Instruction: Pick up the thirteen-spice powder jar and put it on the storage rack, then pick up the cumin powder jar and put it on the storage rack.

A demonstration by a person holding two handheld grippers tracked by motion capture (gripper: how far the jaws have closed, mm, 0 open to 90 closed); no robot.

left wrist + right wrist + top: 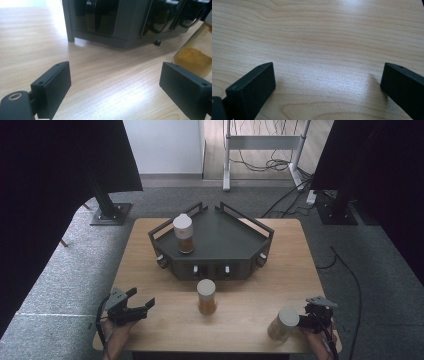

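Note:
Three clear jars with pale lids hold something amber. One jar [183,234] stands on the dark angular stand [225,237] at the back of the table. A second jar [206,296] stands on the wood in front of the stand, and its side shows at the right edge of the left gripper view as the jar [197,55]. The third jar [283,324] sits near the front right edge, just left of my right gripper [306,317]. My left gripper [142,297] is open at the front left. In their own views, the left gripper [115,75] and right gripper [328,72] have jaws wide apart over bare wood.
The stand [120,22] has raised rails and small knobs along its front face. The wooden table [250,290] is bare between the middle jar and the grippers. Grey carpet, black curtains, stand bases and cables surround the table.

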